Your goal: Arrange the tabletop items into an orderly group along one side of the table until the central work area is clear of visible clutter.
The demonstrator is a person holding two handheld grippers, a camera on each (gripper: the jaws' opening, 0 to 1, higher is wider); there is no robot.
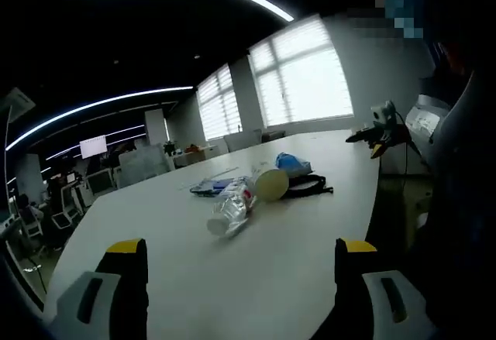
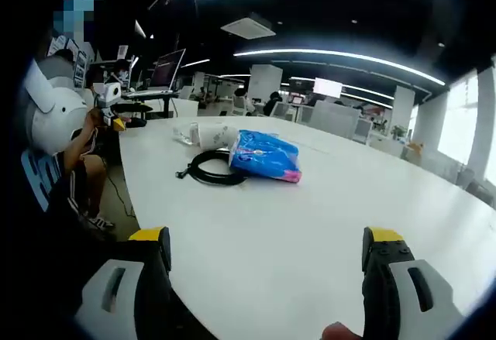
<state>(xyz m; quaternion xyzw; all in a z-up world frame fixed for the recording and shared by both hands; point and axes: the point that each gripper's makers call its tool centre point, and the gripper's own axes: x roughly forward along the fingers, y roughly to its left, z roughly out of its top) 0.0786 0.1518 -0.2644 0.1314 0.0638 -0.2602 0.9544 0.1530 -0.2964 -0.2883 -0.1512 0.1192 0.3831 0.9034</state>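
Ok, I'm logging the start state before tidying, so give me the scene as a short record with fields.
surface: white table
items: clear plastic bottle lying on its side; blue packet; coiled black cable
layout: items clustered together, apart from both grippers
left gripper: open, holding nothing
right gripper: open, holding nothing

Bare table lies open ahead; bottle, cup, cable and blue pack cluster mid-table.

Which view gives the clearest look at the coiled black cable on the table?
The right gripper view: the black cable lies there as an open coil beside the blue packet, nearer the camera. In the left gripper view it is a thin dark strip behind the bottle and a yellowish lid.
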